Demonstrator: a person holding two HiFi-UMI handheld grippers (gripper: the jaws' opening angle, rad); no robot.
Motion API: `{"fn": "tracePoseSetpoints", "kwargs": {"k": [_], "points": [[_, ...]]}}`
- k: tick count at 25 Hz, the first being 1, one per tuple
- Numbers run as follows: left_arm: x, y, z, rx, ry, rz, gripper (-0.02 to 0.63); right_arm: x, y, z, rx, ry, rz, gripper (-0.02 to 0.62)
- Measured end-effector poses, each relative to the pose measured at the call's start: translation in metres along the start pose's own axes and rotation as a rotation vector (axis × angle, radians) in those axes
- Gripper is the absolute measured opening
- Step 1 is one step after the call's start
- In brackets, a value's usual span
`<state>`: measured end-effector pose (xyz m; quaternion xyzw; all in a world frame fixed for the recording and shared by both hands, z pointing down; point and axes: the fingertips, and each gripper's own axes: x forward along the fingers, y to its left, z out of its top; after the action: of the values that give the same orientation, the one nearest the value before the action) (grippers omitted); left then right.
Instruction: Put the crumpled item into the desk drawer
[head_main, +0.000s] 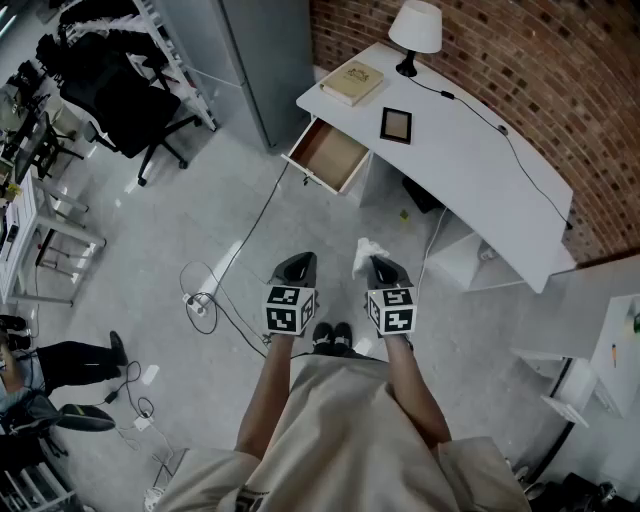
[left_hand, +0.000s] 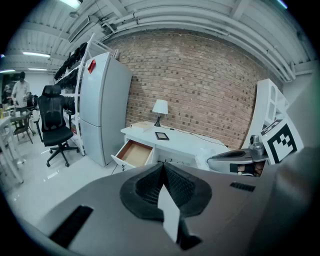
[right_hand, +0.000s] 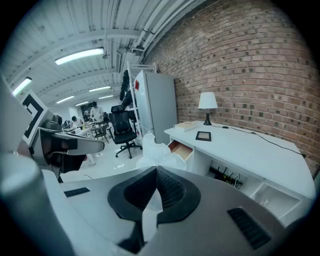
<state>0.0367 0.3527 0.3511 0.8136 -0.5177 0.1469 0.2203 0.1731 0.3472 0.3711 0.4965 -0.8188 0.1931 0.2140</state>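
A crumpled white item (head_main: 367, 252) sticks out ahead of my right gripper (head_main: 383, 264), whose jaws are shut on it; in the right gripper view the same crumpled item (right_hand: 156, 152) bulges above the closed jaws. My left gripper (head_main: 297, 265) is held beside it at the same height, shut with nothing in it. The white desk (head_main: 470, 150) stands ahead against the brick wall. Its wooden drawer (head_main: 328, 155) is pulled open at the left end and looks bare inside; the drawer (left_hand: 133, 152) also shows in the left gripper view.
On the desk are a lamp (head_main: 415, 33), a book (head_main: 352, 82), a small framed tablet (head_main: 396, 125) and a cable. A grey cabinet (head_main: 265, 55) stands left of the drawer. Cables and a power strip (head_main: 200, 303) lie on the floor at left. An office chair (head_main: 125, 105) stands further left.
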Motion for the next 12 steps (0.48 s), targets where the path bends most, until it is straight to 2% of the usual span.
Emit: {"fn": "tracePoseSetpoints", "kwargs": {"k": [12], "points": [[0.004,-0.008,0.001,0.018,-0.006,0.020,0.015,0.002,-0.012,0.002,0.013,-0.029,0.010,0.025]]}}
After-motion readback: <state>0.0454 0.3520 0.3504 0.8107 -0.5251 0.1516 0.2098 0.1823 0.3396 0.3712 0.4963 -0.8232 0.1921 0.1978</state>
